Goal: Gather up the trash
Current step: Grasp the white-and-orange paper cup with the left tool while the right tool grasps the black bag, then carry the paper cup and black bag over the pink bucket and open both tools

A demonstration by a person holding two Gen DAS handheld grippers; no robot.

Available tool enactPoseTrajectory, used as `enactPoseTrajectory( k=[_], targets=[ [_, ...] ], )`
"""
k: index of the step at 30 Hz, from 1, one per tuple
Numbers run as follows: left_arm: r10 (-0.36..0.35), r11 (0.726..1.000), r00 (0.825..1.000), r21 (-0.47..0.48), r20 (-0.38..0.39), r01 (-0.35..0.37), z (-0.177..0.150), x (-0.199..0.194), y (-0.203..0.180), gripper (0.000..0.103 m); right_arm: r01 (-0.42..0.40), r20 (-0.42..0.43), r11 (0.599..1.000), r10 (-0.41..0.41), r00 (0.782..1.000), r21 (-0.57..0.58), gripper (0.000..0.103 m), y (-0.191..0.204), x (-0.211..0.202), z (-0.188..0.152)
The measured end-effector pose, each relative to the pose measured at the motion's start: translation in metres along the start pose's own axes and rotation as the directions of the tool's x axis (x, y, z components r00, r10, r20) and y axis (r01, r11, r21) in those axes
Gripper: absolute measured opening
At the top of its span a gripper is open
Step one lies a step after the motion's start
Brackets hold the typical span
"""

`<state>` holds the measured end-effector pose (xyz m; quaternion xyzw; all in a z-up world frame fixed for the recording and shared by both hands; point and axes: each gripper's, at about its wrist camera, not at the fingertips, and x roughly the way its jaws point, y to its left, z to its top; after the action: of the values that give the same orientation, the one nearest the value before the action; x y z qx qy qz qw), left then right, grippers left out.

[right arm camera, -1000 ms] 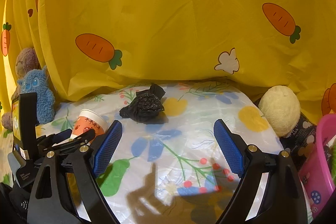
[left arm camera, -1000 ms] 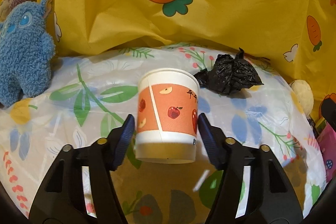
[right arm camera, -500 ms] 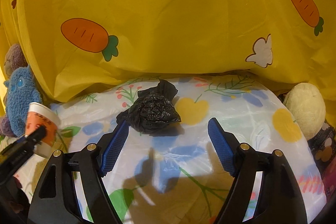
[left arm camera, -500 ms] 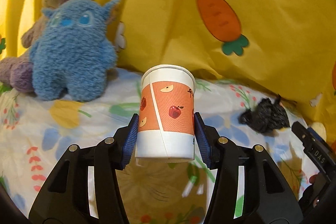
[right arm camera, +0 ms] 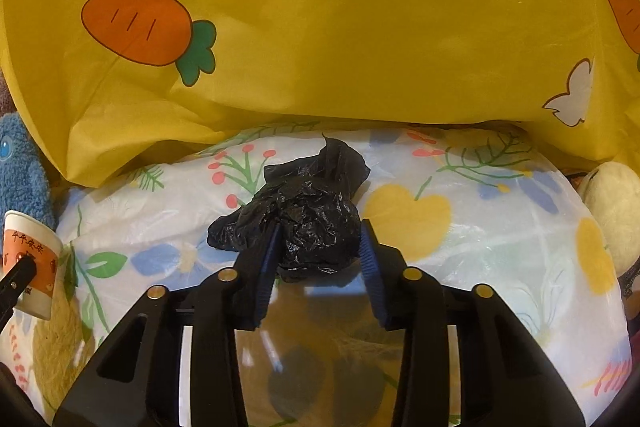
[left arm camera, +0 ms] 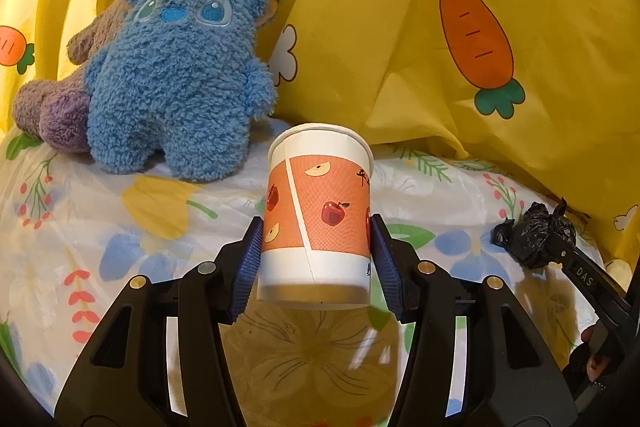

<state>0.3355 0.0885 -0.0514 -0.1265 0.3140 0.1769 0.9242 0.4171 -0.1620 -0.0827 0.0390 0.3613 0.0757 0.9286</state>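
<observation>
Two grippers are at work over the floral sheet (right arm camera: 500,247): the left gripper (left arm camera: 316,259) clamps an upright paper cup (left arm camera: 318,215) between its pads, lifted clear, with a blue plush toy (left arm camera: 176,79) ahead to its left; the right gripper (right arm camera: 318,259) is closing around a crumpled black plastic bag (right arm camera: 308,223) (pads already pressing its sides)

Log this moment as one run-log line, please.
left gripper: shut on paper cup, lifted | right gripper: closing around black bag | bag on floral sheet
</observation>
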Motion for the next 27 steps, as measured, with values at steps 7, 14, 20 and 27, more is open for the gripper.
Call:
enactPoseTrajectory(
  k=[7,14,20,27],
  targets=[
    [-0.025,1.000,1.000,0.017,-0.011,0.025,-0.003,0.001,-0.007,0.052,-0.009,0.003,1.000,0.009,1.000,-0.016,0.008,0.001,-0.009,-0.006],
    [-0.082,0.994,0.996,0.075,-0.026,0.084,-0.012,-0.004,-0.023,0.052,0.006,0.083,1.000,-0.006,0.997,-0.001,0.007,-0.023,-0.072,-0.024],
    [-0.224,0.959,0.974,0.170,-0.038,0.228,-0.027,-0.032,-0.061,0.052,0.074,0.143,0.997,-0.069,0.987,-0.031,0.007,-0.043,-0.139,-0.051],
    [-0.402,0.870,0.914,0.288,-0.051,0.399,-0.052,-0.095,-0.114,0.052,0.132,0.204,0.991,-0.123,0.971,-0.032,0.007,-0.059,-0.196,-0.081]
  ],
)
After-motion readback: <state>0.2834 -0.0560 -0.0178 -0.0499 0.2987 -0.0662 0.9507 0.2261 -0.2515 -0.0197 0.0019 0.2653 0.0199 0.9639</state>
